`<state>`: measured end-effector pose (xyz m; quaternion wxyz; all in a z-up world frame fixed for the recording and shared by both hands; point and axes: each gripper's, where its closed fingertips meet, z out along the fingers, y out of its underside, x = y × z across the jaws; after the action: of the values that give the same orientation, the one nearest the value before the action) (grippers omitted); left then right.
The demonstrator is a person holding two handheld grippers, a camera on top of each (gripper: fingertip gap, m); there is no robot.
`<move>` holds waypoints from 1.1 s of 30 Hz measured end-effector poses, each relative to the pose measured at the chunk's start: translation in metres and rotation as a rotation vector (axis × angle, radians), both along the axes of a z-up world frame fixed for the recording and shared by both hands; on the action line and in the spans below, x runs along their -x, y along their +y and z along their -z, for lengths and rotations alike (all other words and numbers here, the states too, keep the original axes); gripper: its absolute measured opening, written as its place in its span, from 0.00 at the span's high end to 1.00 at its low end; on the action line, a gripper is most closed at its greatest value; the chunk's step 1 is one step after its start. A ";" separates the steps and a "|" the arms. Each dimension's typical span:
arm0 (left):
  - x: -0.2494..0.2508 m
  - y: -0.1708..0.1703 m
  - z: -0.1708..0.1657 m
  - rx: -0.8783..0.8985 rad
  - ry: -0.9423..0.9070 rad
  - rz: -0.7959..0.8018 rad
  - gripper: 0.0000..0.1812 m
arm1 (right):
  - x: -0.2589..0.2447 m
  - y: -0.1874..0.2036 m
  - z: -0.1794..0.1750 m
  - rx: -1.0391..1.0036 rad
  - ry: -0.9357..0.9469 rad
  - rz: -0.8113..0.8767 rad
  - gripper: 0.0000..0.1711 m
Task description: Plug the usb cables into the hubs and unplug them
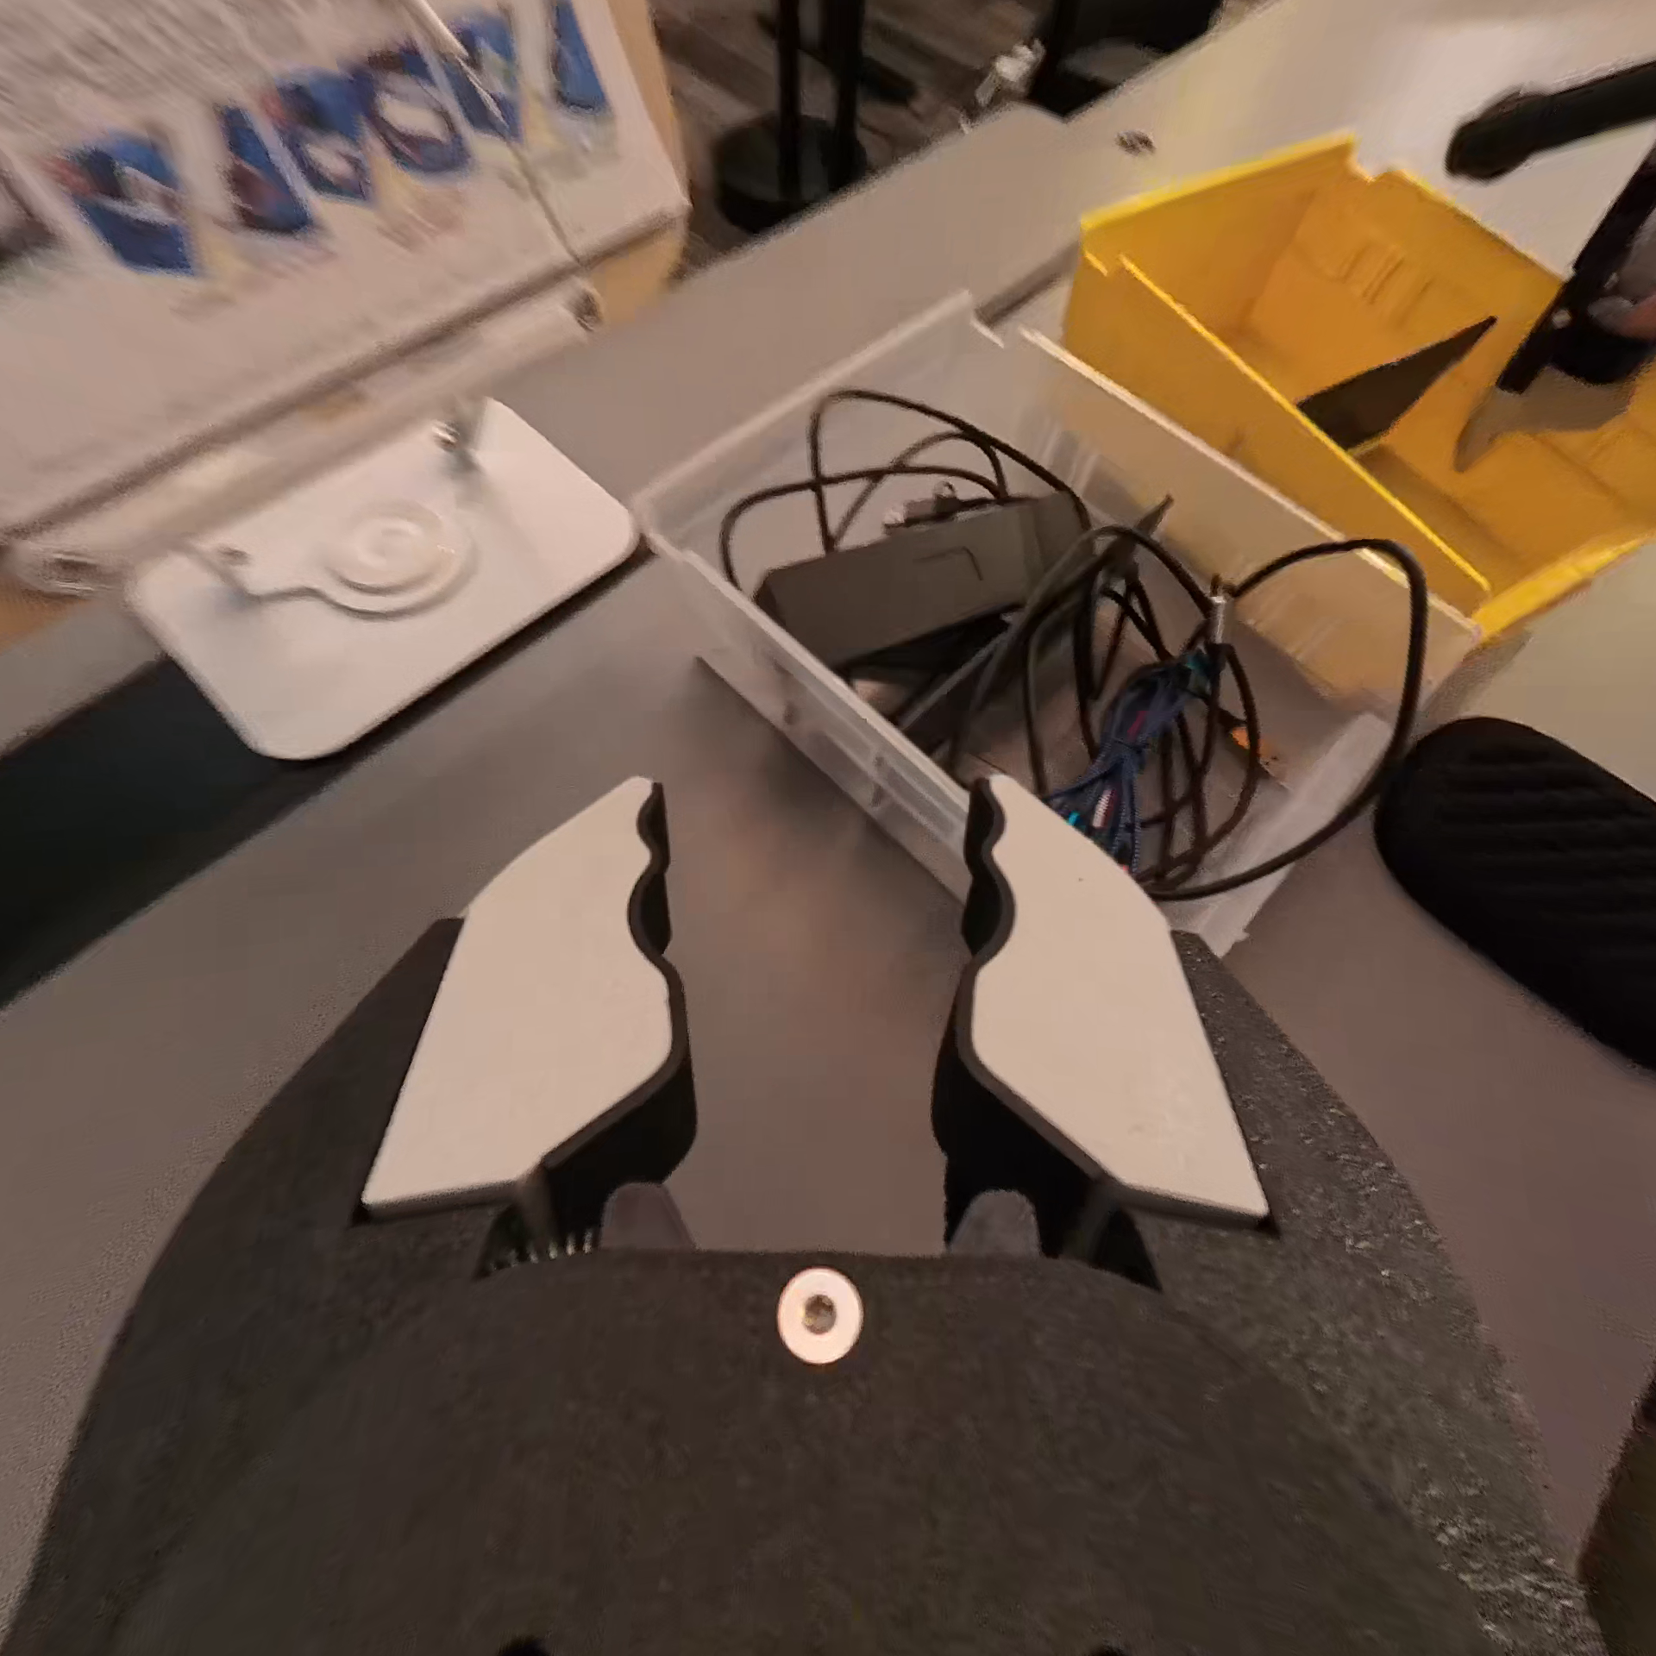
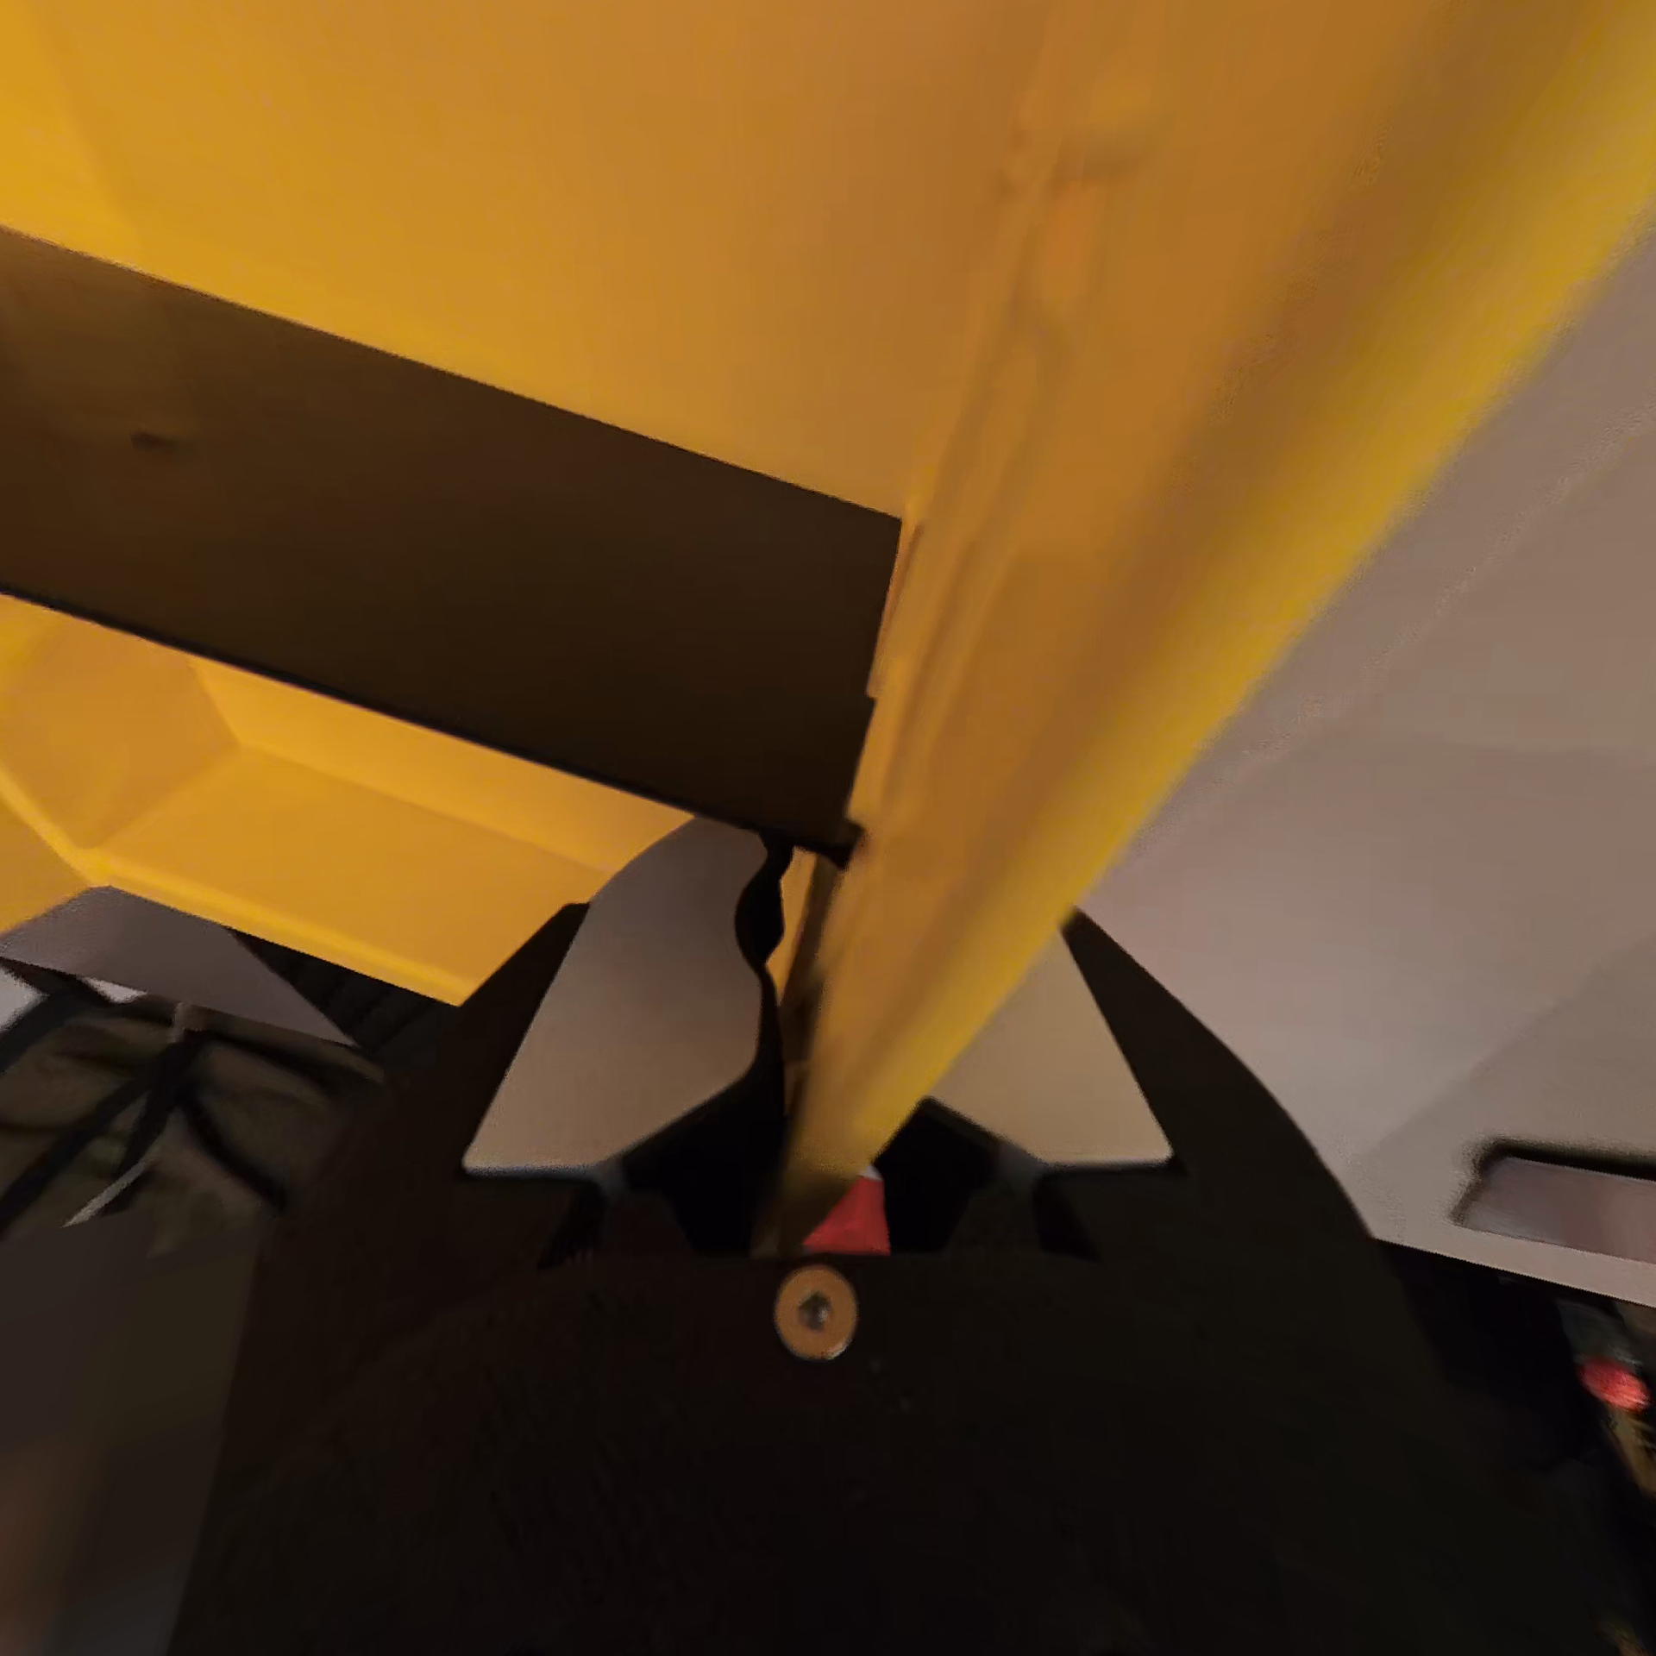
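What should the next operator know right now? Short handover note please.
Left claw: open and empty, hovering over the grey table just short of the clear bin.
Right claw: its fingers straddle the side wall of the yellow bin, beside the black divider; it looks closed on the wall.
Things: black hub and tangled black cables lie in the clear bin, with a blue braided cable. Yellow bin sits right behind it.
Done: nothing visibly plugged in.
Left: take out hub and a cable, plug in, unplug.
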<state>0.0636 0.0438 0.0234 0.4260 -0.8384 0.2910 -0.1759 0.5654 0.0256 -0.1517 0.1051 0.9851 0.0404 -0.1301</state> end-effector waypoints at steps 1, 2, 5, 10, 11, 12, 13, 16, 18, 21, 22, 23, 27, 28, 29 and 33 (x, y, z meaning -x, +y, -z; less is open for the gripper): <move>-0.012 0.002 0.015 0.050 -0.003 0.032 0.64 | 0.003 -0.001 0.000 -0.002 0.027 0.036 0.91; -0.022 0.002 0.029 0.103 0.000 0.058 0.64 | 0.004 0.000 0.000 -0.016 0.046 0.050 0.90; -0.039 0.008 0.056 0.191 -0.013 0.071 0.64 | 0.003 0.010 0.000 -0.137 0.022 0.045 0.89; -0.049 0.038 0.071 0.233 0.013 0.008 0.66 | -0.005 0.015 -0.001 -0.199 -0.023 -0.041 0.92; -0.051 0.040 0.074 0.276 0.025 0.007 0.67 | -0.005 0.015 0.000 -0.195 -0.021 -0.048 0.92; -0.056 0.040 0.077 0.327 0.029 0.019 0.67 | -0.004 0.016 0.000 -0.198 -0.008 -0.057 0.92; -0.060 0.038 0.080 0.379 0.046 0.030 0.67 | -0.004 0.016 0.000 -0.201 0.001 -0.055 0.91; -0.056 0.032 0.097 0.472 0.244 0.040 0.64 | -0.006 0.019 0.000 -0.217 -0.004 -0.072 0.91; -0.049 0.029 0.108 0.505 0.377 0.028 0.63 | -0.007 0.019 0.000 -0.218 -0.004 -0.075 0.91; -0.055 0.022 0.118 0.608 0.404 0.014 0.63 | -0.007 0.020 0.000 -0.219 -0.020 -0.108 0.92; -0.056 0.021 0.119 0.635 0.411 0.010 0.64 | -0.006 0.021 0.000 -0.220 -0.012 -0.106 0.92; -0.057 0.021 0.119 0.654 0.412 0.007 0.67 | -0.006 0.021 0.000 -0.221 -0.005 -0.101 0.91; -0.065 0.019 0.117 0.731 0.385 0.013 0.90 | -0.006 0.021 0.000 -0.222 -0.006 -0.103 0.91; -0.063 0.020 0.116 0.735 0.404 0.024 0.92 | -0.006 0.021 0.000 -0.221 -0.006 -0.102 0.91; -0.062 0.019 0.116 0.741 0.411 0.039 0.92 | -0.006 0.021 0.000 -0.222 -0.004 -0.101 0.91; -0.057 0.021 0.116 0.757 0.461 0.043 0.92 | -0.006 0.021 0.000 -0.224 -0.002 -0.106 0.91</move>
<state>0.1210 0.0646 -0.0926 0.0094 -0.9463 0.3110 -0.0876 0.5712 0.0464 -0.1514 0.0011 0.9873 0.1068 -0.1180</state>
